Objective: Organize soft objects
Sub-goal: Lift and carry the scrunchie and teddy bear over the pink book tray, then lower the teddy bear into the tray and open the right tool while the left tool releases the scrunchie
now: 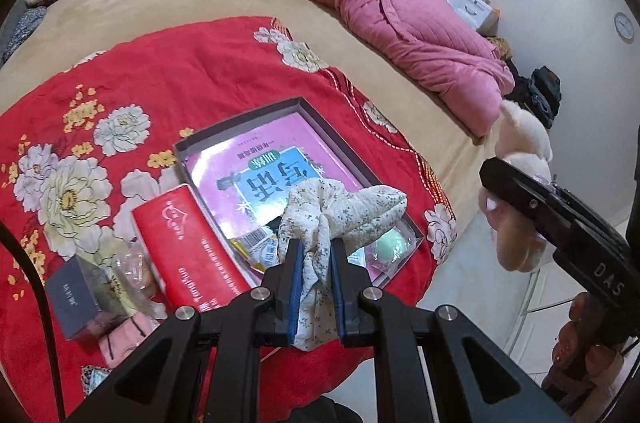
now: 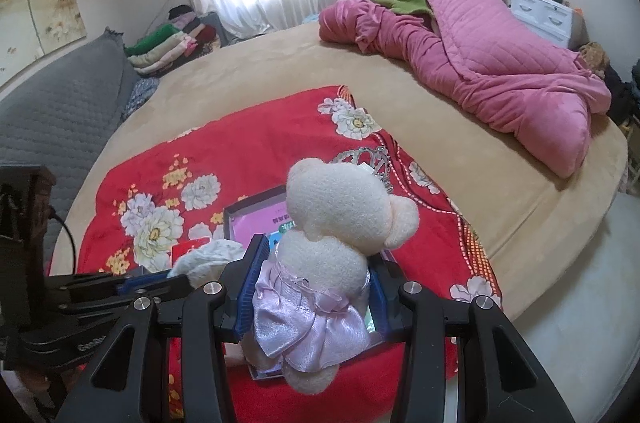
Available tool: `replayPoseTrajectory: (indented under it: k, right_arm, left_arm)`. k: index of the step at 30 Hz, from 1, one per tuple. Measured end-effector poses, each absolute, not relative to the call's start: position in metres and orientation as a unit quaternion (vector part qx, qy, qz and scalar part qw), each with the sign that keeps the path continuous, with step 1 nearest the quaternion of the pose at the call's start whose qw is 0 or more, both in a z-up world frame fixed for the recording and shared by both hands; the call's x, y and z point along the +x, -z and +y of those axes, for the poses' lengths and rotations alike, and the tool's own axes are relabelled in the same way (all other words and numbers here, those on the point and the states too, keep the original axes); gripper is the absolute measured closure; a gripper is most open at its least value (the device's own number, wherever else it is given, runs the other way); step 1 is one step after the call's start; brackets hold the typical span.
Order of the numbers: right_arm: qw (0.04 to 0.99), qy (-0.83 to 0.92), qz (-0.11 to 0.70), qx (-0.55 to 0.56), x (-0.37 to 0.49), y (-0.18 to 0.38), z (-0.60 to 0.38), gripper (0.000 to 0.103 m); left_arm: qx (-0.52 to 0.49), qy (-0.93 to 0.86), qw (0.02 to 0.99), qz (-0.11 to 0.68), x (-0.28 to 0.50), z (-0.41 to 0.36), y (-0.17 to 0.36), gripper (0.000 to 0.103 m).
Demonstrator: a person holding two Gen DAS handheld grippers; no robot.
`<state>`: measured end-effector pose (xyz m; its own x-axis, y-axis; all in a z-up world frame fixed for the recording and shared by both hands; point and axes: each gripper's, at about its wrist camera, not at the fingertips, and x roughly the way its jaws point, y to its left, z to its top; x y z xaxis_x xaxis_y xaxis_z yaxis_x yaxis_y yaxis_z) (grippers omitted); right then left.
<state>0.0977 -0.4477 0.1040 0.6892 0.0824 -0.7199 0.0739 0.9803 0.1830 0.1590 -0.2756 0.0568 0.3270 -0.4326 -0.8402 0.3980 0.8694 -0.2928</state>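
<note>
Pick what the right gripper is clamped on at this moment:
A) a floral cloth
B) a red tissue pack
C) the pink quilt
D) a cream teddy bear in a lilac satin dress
D: in the right wrist view the right gripper has its blue pads pressed against the cream teddy bear at its lilac dress, while the floral cloth is pinched in the left gripper.

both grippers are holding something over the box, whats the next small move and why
Probably lower the left gripper a little and open it. It is shut on the floral cloth, which already hangs over the open box on the red blanket. The right gripper is shut on the plush bear and can wait its turn.
</note>
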Motion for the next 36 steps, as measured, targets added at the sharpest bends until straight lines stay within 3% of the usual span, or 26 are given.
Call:
replayPoseTrajectory:
  k: [18,36]
  right_arm:
    - [0.905,-0.020,0.413,0.101,0.122,-0.085,-0.470,0.056]
    - [0.870,-0.044,0.480,0.105,0.164,-0.019,-0.480,0.056]
  left_arm:
    - [0.010,0.256,0.795,0.550,0.180,-0.318,-0.013,0.089]
    - [0.035,0.251,0.778,0.575,0.188,-0.338,0.028,0.089]
